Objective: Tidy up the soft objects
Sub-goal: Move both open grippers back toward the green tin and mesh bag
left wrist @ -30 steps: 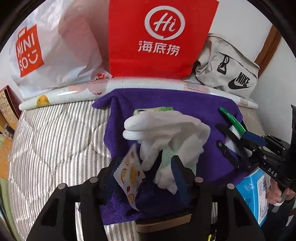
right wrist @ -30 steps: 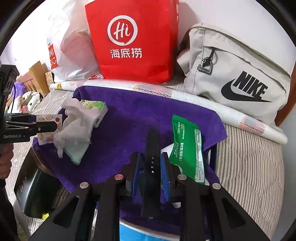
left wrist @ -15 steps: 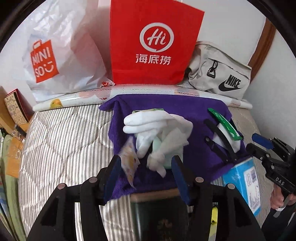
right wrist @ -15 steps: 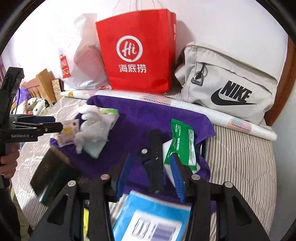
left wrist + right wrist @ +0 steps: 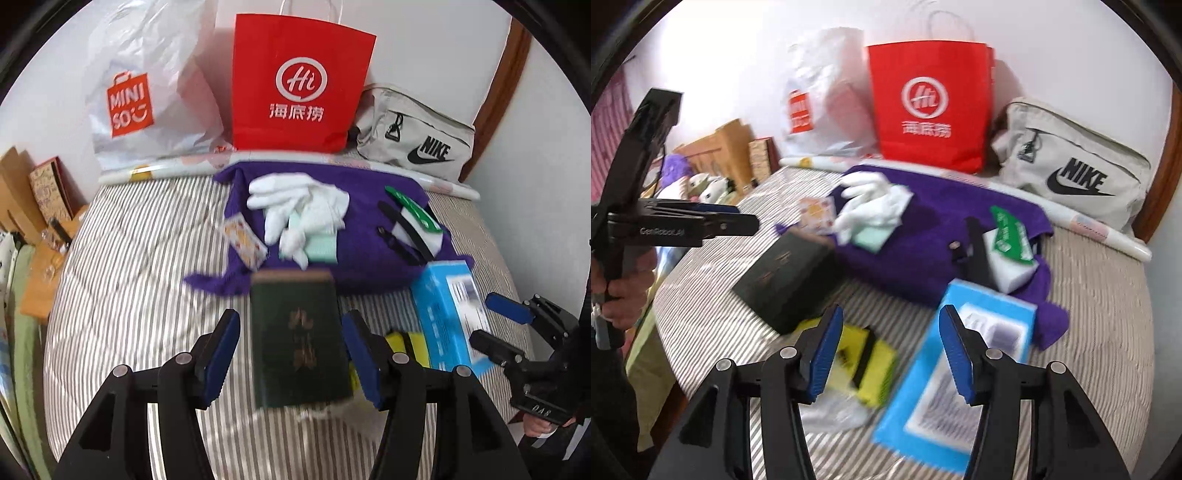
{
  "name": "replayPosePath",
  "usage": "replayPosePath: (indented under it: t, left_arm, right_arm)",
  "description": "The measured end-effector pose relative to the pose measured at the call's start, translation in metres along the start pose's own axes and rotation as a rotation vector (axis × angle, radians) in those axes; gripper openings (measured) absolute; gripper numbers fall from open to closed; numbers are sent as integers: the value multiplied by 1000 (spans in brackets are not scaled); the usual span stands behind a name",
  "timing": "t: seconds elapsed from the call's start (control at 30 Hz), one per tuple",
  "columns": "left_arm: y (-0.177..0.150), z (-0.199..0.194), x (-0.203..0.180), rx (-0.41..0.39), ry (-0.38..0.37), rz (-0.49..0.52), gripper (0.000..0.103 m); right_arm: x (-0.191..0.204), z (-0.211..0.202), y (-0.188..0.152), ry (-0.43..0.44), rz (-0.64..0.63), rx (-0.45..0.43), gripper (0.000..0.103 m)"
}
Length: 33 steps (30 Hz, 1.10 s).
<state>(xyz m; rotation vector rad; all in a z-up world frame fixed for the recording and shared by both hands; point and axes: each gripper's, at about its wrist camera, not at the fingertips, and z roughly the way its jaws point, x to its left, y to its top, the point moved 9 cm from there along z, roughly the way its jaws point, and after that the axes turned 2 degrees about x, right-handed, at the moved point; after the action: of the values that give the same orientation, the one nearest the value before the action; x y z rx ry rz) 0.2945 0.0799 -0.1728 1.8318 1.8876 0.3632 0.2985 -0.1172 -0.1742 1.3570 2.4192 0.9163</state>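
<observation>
A purple towel (image 5: 354, 254) (image 5: 923, 236) lies on the striped bed. On it lie white gloves (image 5: 299, 206) (image 5: 871, 206), a pale green cloth (image 5: 321, 247), a fruit-print packet (image 5: 243, 240) (image 5: 816, 214), a black strap (image 5: 402, 236) (image 5: 975, 247) and a green packet (image 5: 413, 210) (image 5: 1012, 236) on a white sponge (image 5: 1008, 266). My left gripper (image 5: 290, 354) is open and empty, held back over a dark green box (image 5: 299, 339). My right gripper (image 5: 890, 354) is open and empty above a blue box (image 5: 956, 373).
A red paper bag (image 5: 299, 85), a white Miniso bag (image 5: 147, 92) and a grey Nike bag (image 5: 417, 144) stand against the wall. A yellow and black item (image 5: 864, 358) lies between the boxes. Cardboard boxes (image 5: 33, 206) sit left of the bed.
The left gripper let go of the fruit-print packet and the right let go of the black strap. Both opened and drew back from the towel, bringing the boxes into view.
</observation>
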Motion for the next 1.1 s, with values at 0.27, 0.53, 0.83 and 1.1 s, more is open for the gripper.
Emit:
replayPosePath:
  t: [0.27,0.53,0.83,1.1]
  left_arm:
    - [-53,-10,-6,30,-50,-32,56]
    - [-98,-6,-1,53,-49,-55,56]
    - [-125,4,26,68,-8,-70,56]
    - [-128,14,29,79,-51,-78,56]
  right_arm:
    - [36,-8,-36,38,-43,30,58]
    - [69,2,-76,74,-100,52,75]
    - [89,40,-86,14,-197,43,76]
    - [91,69,-82,-44,-222,44,79]
